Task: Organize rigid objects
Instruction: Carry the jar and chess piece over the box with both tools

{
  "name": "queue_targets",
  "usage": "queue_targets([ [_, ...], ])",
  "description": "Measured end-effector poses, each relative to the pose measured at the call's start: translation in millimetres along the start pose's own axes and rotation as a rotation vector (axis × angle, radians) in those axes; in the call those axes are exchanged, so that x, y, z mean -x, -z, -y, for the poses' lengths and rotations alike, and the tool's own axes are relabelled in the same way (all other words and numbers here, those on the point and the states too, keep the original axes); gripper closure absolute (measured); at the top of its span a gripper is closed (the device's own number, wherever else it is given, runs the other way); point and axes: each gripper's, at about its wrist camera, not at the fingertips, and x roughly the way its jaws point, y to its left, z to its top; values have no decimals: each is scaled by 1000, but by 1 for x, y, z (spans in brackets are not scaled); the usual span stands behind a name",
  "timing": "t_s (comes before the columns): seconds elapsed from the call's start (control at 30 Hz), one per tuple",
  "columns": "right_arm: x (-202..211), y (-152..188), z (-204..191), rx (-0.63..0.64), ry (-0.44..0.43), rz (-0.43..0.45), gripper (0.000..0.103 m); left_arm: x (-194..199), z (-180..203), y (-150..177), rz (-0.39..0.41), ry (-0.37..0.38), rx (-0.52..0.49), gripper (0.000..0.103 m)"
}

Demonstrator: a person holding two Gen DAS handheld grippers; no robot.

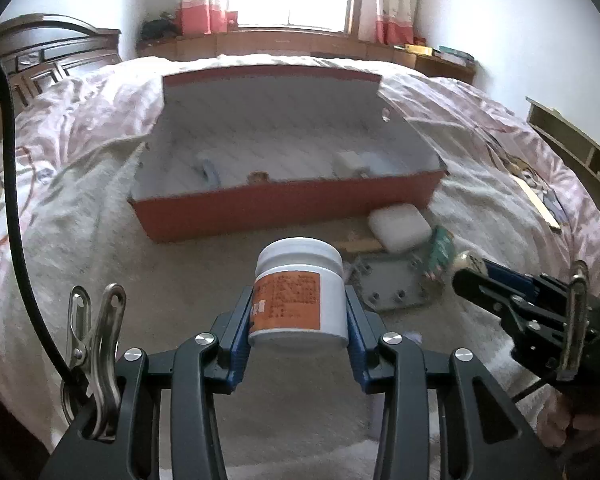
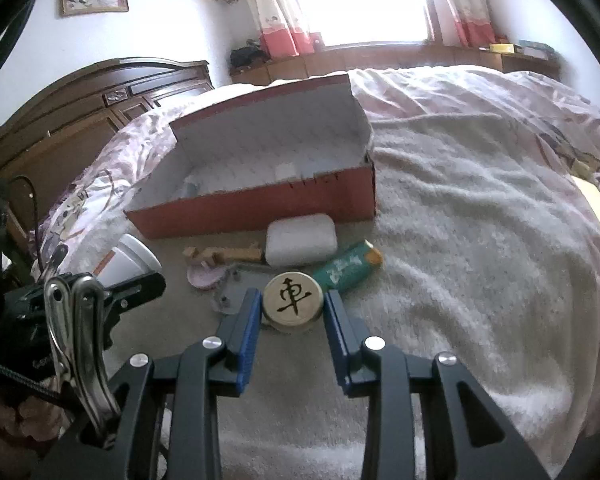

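A round pale wooden chess piece (image 2: pixel 293 303) bore the black character 車 on its top face. Print on the white jar's orange label (image 1: pixel 290 300) and the green tube (image 2: pixel 346 270) was illegible.

The white jar (image 1: pixel 300 292) is looking like smooth plastic, its orange paper label matt. The round chess piece (image 2: pixel 293 306) is showing pale wood with a faint sheen. The red box (image 2: pixel 260 184) is reading as matt cardboard, and the blanket (image 2: pixel 460 240) is looking fuzzy. Steel clips (image 1: pixel 94 344) are gleaming.
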Motion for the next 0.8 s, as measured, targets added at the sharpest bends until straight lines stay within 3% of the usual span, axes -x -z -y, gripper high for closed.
queue_targets([
  [0.8,-20,-73,-8,53,-58,8,70,-8,-33,-71,69,-26,28,62],
])
